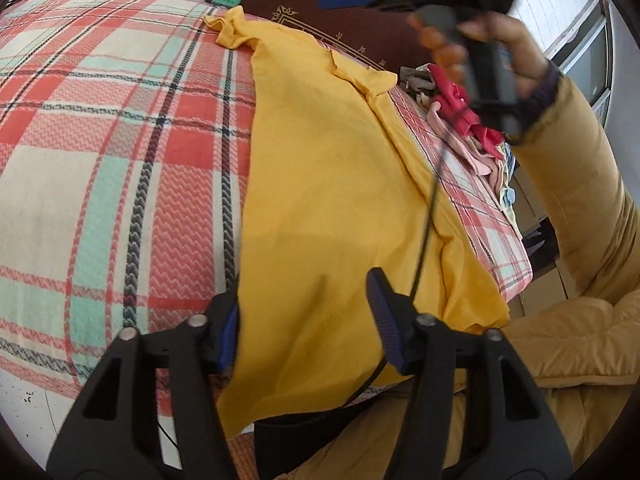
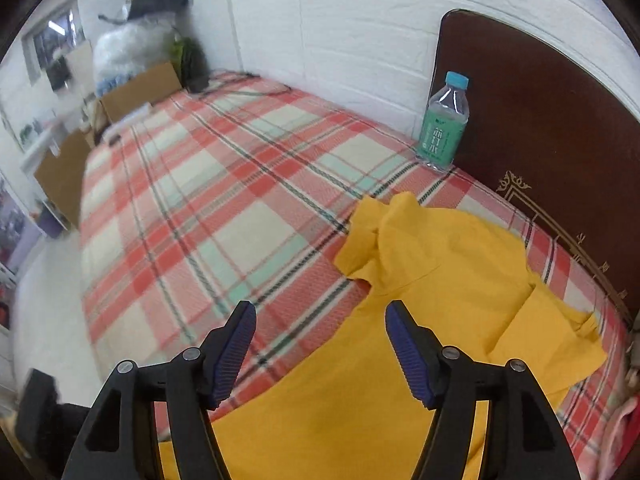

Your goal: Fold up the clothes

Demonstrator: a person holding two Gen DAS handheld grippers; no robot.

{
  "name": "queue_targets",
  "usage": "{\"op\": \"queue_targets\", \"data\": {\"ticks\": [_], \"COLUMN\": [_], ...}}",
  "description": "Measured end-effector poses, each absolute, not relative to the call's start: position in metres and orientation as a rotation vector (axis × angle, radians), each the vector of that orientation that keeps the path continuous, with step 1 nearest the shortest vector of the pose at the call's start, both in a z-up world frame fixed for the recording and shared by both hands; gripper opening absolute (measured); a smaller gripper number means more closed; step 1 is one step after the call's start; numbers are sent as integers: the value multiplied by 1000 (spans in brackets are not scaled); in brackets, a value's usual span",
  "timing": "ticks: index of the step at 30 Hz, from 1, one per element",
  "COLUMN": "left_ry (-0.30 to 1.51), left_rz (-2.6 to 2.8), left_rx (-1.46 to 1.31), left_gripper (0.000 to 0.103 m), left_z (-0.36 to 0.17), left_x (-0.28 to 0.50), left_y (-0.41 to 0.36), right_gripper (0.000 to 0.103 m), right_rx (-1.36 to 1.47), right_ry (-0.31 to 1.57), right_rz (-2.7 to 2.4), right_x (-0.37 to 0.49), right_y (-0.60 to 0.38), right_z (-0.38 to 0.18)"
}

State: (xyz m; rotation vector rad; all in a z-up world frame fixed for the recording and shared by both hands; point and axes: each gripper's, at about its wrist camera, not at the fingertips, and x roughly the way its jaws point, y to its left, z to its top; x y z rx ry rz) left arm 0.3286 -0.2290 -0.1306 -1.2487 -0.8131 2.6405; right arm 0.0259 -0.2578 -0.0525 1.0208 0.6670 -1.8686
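Plaid bedsheet [image 2: 192,208] over bed, dark headboard [image 2: 540,120] and water bottle [image 2: 444,120] behind. Yellow shirt [image 1: 332,184] spread flat on sheet, hem at near edge. Left gripper [image 1: 306,320]: jaws apart, straddling hem, pads not pressing. Right gripper [image 2: 320,344]: jaws wide, empty, above shirt. Clothes pile [image 1: 460,112] beside shirt.

The yellow cotton shirt [image 2: 440,280] lies spread on the plaid-covered bed [image 2: 200,208]. Behind the shirt a clear plastic water bottle [image 2: 444,124] stands against the dark wooden headboard [image 2: 540,112]. Right of the shirt lies a heap of mixed clothes [image 1: 460,112].
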Motion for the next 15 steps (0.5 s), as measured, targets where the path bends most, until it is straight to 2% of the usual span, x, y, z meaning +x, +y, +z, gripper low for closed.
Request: {"op": "queue_targets", "data": {"ticks": [2,4,5,7,15], "left_ry": [-821,-832,-838,-843,-840], "left_rz": [2645,2637,2636,2640,2624], "left_rx": [-1248,-1259,-1268,-1281,-1296], "left_gripper": [48,35,31,21,20], "left_z": [-131,-133,-134,-134,-134], "left_x": [329,330,330,330,323], "left_y": [-230,-230,-231,-231,-233], "right_gripper": [69,69,69,69,69], "right_rx": [1078,1090,1088,1133,1135], "right_ry": [711,758,772,718,643], "right_rz": [-1863,-1904,-1916,-1904,-1925], "right_x": [14,2,-3,-16,-38], "right_y": [-273,-284,-289,-296,-330], "right_z": [-73,-89,-96,-108,-121]}}
